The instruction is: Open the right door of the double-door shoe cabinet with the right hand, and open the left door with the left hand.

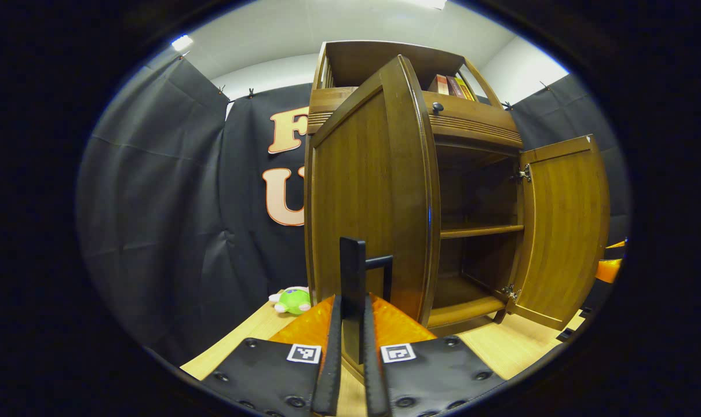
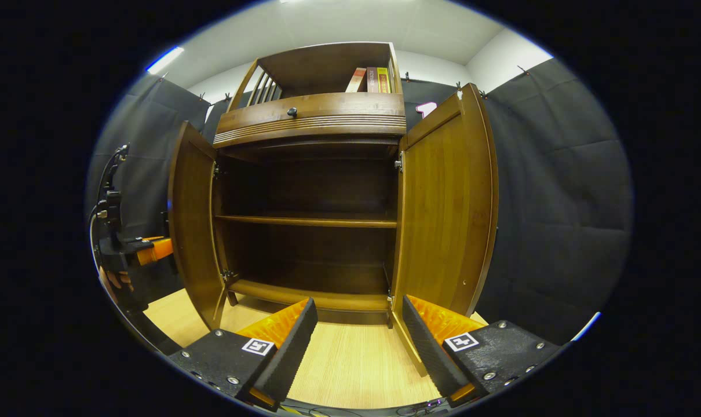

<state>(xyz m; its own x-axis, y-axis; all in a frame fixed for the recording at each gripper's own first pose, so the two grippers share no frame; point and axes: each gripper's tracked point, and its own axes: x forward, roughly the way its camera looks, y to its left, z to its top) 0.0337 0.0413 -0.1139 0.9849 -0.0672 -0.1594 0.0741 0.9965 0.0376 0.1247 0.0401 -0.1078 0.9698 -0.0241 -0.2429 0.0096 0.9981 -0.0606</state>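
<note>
Centre of both views: the shoe cabinet (image 2: 310,121), both doors swung wide, shelves bare. In the right gripper view, right door (image 2: 443,202) stands at centre-right, left door (image 2: 191,220) at centre-left. Your left gripper (image 1: 353,347) sits bottom-centre of its own view, fingers clamped on the left door's dark handle (image 1: 356,272); ease the door along its hinge arc, no twisting, then let go cleanly. Your right gripper (image 2: 359,341) hangs spread and empty below the right door. Books (image 2: 369,80) up top, drawer knob (image 2: 292,112) beneath. Green plush toy (image 1: 292,300) lower left on the floor, well clear of the swing.
</note>
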